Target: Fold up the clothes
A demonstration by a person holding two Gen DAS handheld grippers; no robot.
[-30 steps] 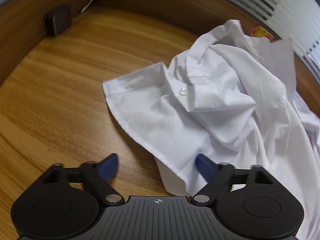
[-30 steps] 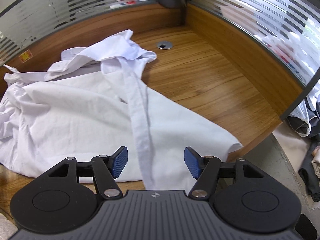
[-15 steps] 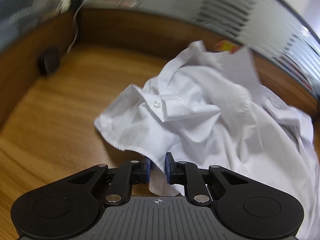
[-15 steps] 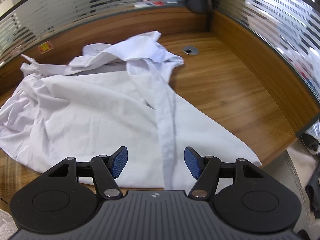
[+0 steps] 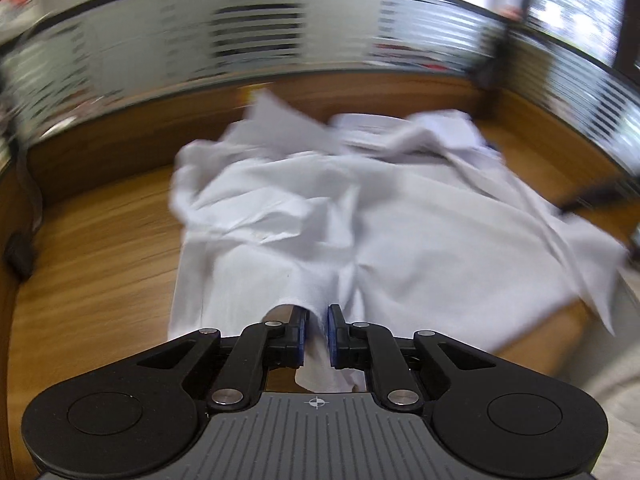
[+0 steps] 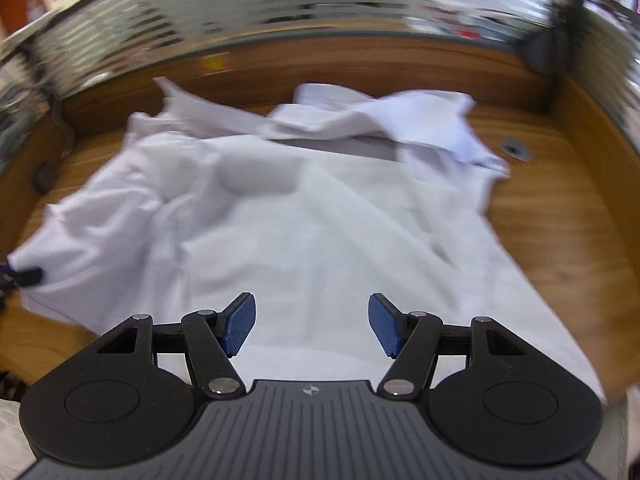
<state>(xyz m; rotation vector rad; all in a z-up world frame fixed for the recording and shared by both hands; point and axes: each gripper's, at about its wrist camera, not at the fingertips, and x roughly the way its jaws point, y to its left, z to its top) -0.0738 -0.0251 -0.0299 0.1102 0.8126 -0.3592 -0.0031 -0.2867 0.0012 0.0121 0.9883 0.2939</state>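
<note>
A white shirt (image 5: 420,232) lies rumpled across the wooden desk (image 5: 92,248), its collar end toward the back wall. My left gripper (image 5: 316,334) is shut on the shirt's near edge, and a fold of cloth runs between its blue pads. In the right wrist view the same shirt (image 6: 320,240) spreads wide, with its collar (image 6: 360,120) at the far side. My right gripper (image 6: 312,324) is open just above the shirt's near hem, with nothing pinched between its fingers. The left gripper's tip (image 6: 24,276) shows at the far left edge, holding the cloth there. Both views are blurred.
A wooden back panel (image 6: 360,60) with striped glass above rings the desk. A round cable grommet (image 6: 516,148) sits at the right rear. A small dark box (image 5: 18,256) with a cable lies at the desk's left edge. Bare wood shows left and right of the shirt.
My left gripper shut on the shirt's edge and pulled it back toward the near side, stretching the cloth. The right gripper swung left over the shirt and stayed open.
</note>
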